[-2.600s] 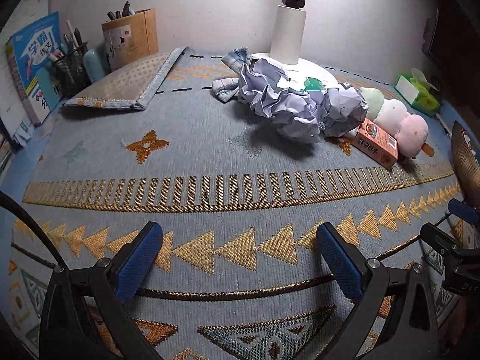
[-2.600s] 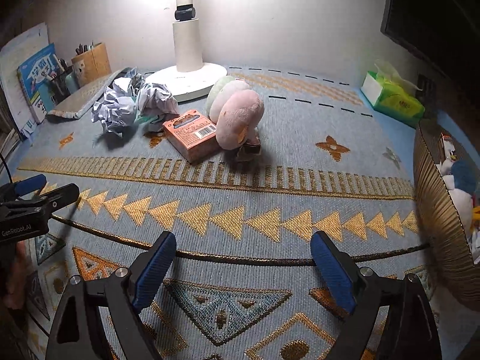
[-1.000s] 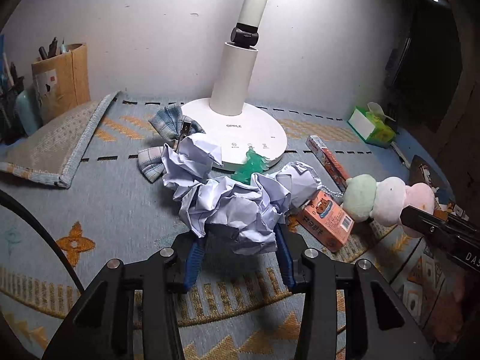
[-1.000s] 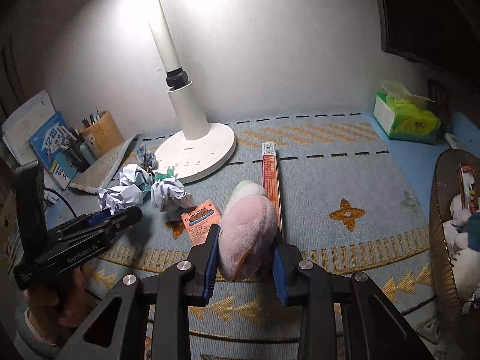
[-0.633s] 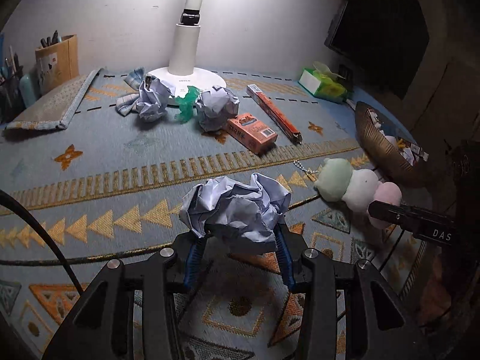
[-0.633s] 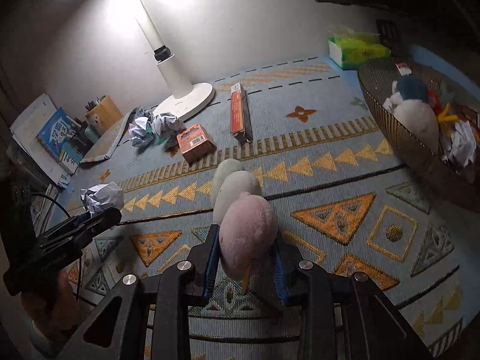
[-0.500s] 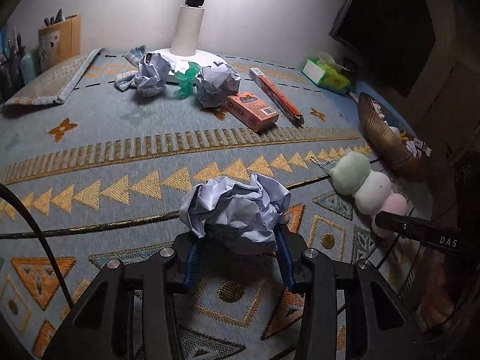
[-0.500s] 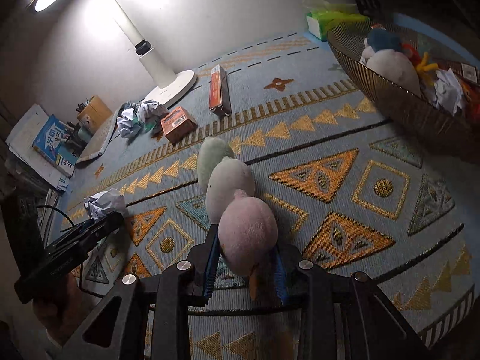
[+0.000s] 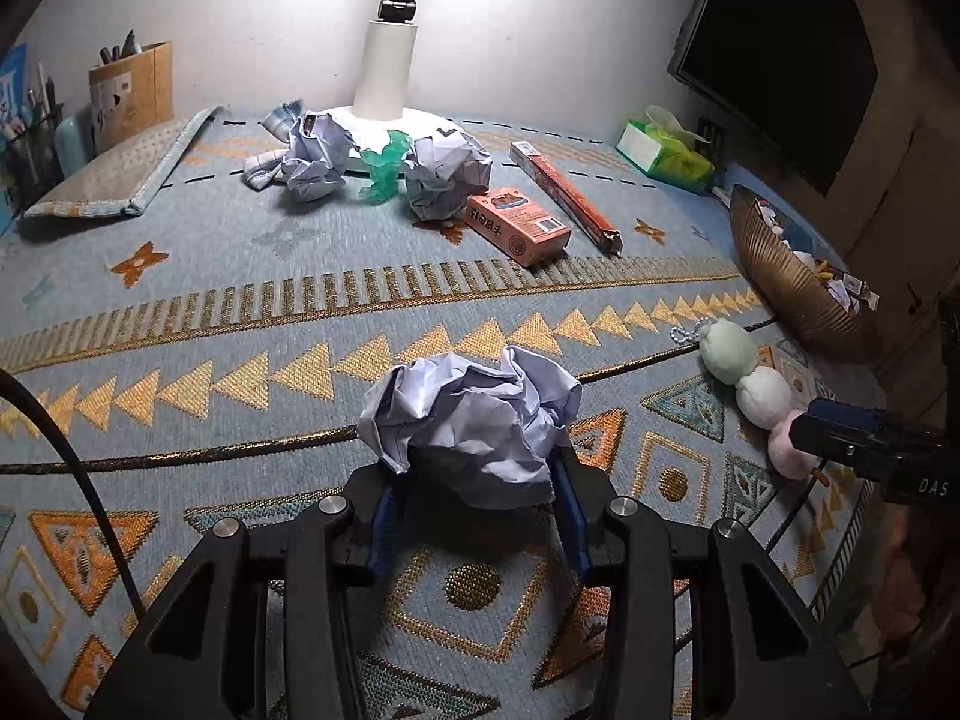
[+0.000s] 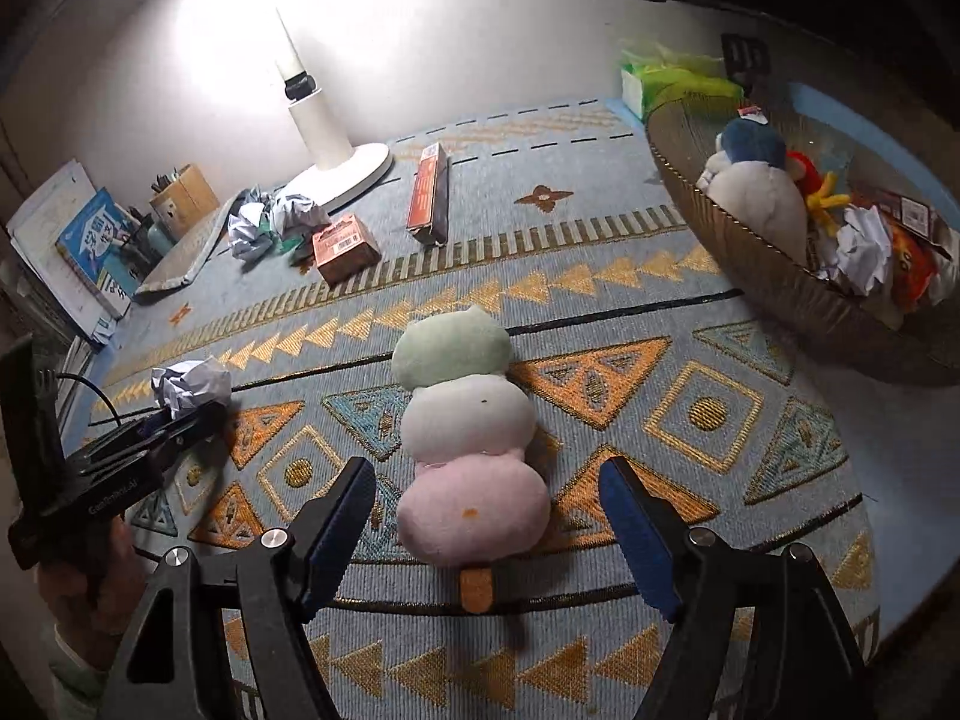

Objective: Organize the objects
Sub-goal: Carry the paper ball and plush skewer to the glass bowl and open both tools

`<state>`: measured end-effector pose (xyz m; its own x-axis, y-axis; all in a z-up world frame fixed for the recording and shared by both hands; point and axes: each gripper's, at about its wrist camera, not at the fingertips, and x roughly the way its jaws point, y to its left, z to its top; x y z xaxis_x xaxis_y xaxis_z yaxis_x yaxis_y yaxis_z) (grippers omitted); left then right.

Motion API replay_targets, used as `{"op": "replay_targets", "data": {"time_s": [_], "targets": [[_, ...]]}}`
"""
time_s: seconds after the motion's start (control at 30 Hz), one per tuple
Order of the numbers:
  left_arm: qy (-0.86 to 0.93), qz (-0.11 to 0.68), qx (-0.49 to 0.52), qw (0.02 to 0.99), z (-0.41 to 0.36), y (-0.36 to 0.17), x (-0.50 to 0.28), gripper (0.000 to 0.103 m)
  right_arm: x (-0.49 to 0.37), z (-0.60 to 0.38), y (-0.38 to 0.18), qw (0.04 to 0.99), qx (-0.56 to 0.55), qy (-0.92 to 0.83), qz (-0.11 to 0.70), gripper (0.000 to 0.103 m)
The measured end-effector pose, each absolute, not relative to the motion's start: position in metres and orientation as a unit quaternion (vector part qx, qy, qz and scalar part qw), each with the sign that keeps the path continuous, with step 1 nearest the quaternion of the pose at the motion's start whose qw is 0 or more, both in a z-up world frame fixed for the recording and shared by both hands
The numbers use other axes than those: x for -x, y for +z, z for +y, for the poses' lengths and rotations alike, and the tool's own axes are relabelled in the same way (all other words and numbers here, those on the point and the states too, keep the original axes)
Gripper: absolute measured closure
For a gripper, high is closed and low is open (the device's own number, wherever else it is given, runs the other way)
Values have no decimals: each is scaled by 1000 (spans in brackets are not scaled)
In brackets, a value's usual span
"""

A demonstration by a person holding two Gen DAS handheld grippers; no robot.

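"DAS" shows on the right gripper (image 10: 486, 534), whose jaws are opening around the plush toy (image 10: 465, 438) lying low centre on the patterned rug (image 9: 240, 312). The left gripper (image 9: 474, 516) pinches a paper ball (image 9: 474, 420). A lamp (image 9: 390, 48) stands at the white wall, upper centre.
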<state>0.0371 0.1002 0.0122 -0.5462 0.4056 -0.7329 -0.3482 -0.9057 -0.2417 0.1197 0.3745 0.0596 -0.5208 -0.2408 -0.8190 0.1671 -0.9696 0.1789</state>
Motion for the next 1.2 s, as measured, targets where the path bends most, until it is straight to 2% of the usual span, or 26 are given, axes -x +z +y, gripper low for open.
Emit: {"op": "replay_targets", "data": {"time_s": [0.13, 0.17, 0.2, 0.23, 0.37, 0.43, 0.5, 0.6, 0.73, 0.8, 0.97, 1.03, 1.07, 1.2], "targets": [[876, -46, 426, 221, 96, 12, -36, 61, -112, 357, 48, 97, -468, -878, -3, 30], [876, -46, 425, 221, 97, 12, -37, 60, -113, 354, 47, 84, -462, -883, 11, 34], [877, -45, 425, 220, 97, 12, -37, 60, -114, 351, 46, 73, -457, -886, 26, 46], [877, -42, 425, 219, 98, 12, -37, 60, -115, 349, 47, 73, -451, -889, 34, 52], [877, -35, 426, 221, 101, 12, -38, 56, -121, 352, 44, 82, -434, -896, 36, 52], [875, -37, 426, 228, 101, 12, -38, 51, -123, 353, 44, 84, -425, -900, 39, 52], [872, -39, 429, 233, 101, 13, -40, 24, -123, 350, 43, 81, -420, -903, 45, 52], [877, -50, 433, 201, 92, 13, -48, 23, -122, 351, 43, 83, -418, -904, 41, 52], [879, -133, 428, 161, 67, 14, -57, 21, -122, 350, 43, 85, -417, -904, 40, 51], [882, -148, 419, 158, 66, 17, -56, 21, -122, 350, 43, 87, -417, -904, 38, 50], [888, -107, 423, 143, 94, 15, -44, 22, -122, 354, 43, 94, -414, -905, 28, 50], [884, -97, 432, 151, 103, 11, -40, 50, -123, 356, 44, 97, -412, -906, 19, 50], [885, -90, 432, 150, 106, 11, -39, 58, -123, 356, 44, 99, -412, -906, 17, 50], [890, -91, 423, 147, 105, 13, -42, 59, -125, 355, 45, 95, -411, -907, 20, 52]]}}
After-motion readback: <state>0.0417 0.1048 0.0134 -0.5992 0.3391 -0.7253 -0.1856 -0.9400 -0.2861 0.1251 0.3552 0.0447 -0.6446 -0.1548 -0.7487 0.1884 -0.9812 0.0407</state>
